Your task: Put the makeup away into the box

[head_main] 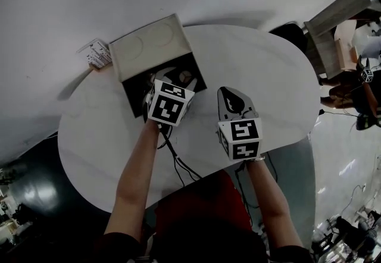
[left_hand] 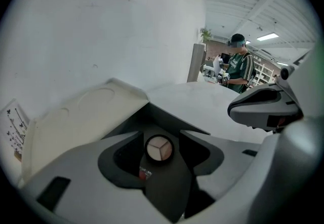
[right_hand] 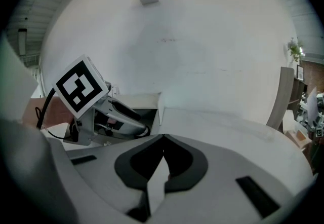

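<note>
A cream box (head_main: 149,44) stands open at the back left of the white oval table (head_main: 268,71), its lid tipped back and its inside black. My left gripper (head_main: 171,79) hangs over that opening. In the left gripper view its jaws (left_hand: 161,133) stand apart, and past them a round compact (left_hand: 159,148) with three powder shades lies on the box's black floor (left_hand: 167,187), with something red-labelled beside it. To the right, my right gripper (head_main: 228,93) rests low over the bare tabletop, shut and empty; its tips (right_hand: 162,138) meet. The box (right_hand: 152,102) and left gripper (right_hand: 109,116) show in the right gripper view.
A printed card (head_main: 97,53) lies on the table just left of the box. Black cables (head_main: 178,163) trail from the grippers toward the near table edge. Wooden furniture (head_main: 336,18) stands off the far right. A person (left_hand: 239,68) stands far back in the room.
</note>
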Available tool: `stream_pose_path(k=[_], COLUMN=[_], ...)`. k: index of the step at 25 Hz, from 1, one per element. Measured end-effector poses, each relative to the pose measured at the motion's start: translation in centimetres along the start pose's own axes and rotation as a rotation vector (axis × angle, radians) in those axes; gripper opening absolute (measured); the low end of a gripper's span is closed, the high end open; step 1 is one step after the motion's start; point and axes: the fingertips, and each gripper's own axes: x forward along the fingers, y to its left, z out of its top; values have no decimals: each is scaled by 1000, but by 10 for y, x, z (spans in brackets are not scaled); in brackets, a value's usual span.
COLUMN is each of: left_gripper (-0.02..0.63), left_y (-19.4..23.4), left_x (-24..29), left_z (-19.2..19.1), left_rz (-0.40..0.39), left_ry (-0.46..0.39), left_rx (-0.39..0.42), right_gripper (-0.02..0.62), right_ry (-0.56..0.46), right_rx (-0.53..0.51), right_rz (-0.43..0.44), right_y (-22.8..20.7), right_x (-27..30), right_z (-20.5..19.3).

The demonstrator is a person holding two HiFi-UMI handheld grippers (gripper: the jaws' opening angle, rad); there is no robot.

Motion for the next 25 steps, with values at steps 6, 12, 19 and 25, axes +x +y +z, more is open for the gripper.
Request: stream_pose_path(k=[6, 12, 19, 25], left_gripper=[236, 235, 216, 161], left_y=[-4, -10, -18, -25], left_x=[-18, -38, -61, -87], left_z=[8, 15, 17, 15], left_rz=[18, 39, 74, 121], left_ry=[-38, -81, -121, -143], left_rx=[-4, -22, -30, -29], right_gripper=[14, 14, 14, 14], right_ry=[-18, -44, -85, -113], right_rx=[-12, -17, -20, -24], right_rz=[-6, -7, -4, -1], right_y=[1, 2, 6, 11], right_x=[-11, -24, -43, -59], right_z=[5, 12, 20, 25])
